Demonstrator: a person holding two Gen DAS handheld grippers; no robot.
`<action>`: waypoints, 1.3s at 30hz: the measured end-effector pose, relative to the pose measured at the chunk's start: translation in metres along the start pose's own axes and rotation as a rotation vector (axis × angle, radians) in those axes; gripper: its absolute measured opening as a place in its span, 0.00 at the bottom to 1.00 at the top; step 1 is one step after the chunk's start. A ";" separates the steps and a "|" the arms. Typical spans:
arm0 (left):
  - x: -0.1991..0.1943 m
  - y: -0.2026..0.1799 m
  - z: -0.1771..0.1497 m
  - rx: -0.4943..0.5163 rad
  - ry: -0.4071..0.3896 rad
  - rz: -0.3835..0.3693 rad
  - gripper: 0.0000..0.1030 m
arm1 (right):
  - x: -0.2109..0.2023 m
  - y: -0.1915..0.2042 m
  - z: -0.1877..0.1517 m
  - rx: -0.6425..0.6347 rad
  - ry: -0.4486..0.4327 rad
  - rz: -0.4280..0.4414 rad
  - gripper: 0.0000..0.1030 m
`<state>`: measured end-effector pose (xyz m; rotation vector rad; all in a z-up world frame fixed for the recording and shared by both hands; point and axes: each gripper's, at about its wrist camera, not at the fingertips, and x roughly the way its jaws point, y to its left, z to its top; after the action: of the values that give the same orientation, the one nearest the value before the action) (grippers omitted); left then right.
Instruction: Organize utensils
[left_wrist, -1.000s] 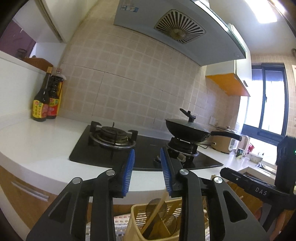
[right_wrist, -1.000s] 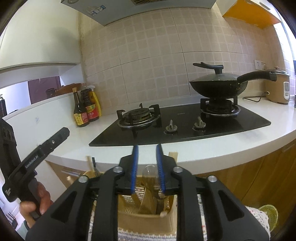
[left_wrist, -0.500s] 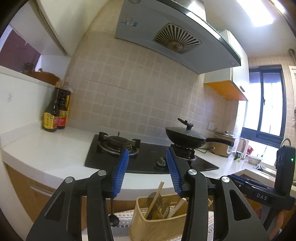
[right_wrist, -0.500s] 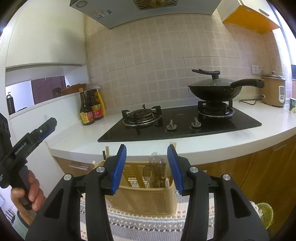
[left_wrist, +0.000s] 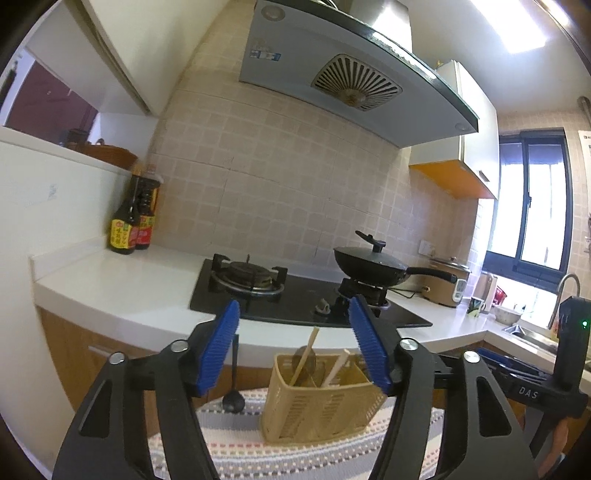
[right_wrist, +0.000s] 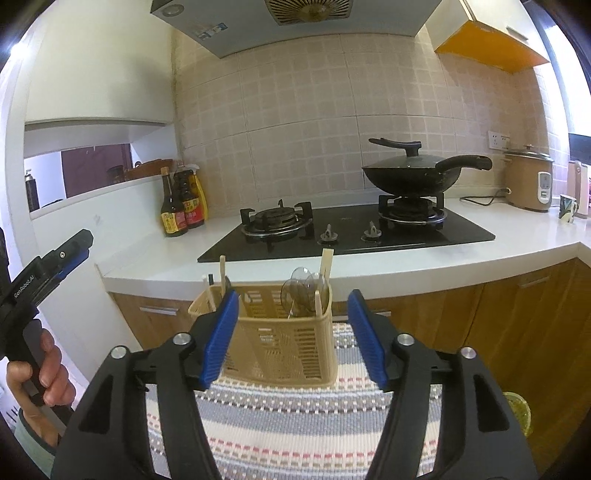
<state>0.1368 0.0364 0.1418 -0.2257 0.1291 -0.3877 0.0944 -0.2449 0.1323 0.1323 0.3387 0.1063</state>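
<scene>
Change: your right gripper (right_wrist: 293, 336) and left gripper (left_wrist: 295, 341) have spread wide and backed off, both empty | Basket (right_wrist: 280, 332) of utensils stands on striped mat (right_wrist: 295, 424), just beyond | Meaning: likely drop-off done.

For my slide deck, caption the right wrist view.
Open right gripper facing a beige utensil basket on a striped mat.
</scene>
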 end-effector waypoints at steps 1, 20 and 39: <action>-0.003 -0.002 -0.002 -0.004 0.005 0.002 0.66 | -0.002 0.000 -0.001 0.000 0.000 -0.001 0.61; -0.030 -0.051 -0.145 0.076 0.026 0.358 0.86 | -0.010 -0.009 -0.117 -0.037 -0.054 -0.234 0.86; -0.018 -0.074 -0.165 0.259 0.126 0.300 0.93 | 0.005 -0.012 -0.121 -0.032 0.032 -0.176 0.90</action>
<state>0.0660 -0.0550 0.0021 0.0741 0.2311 -0.1169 0.0592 -0.2430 0.0158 0.0685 0.3792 -0.0604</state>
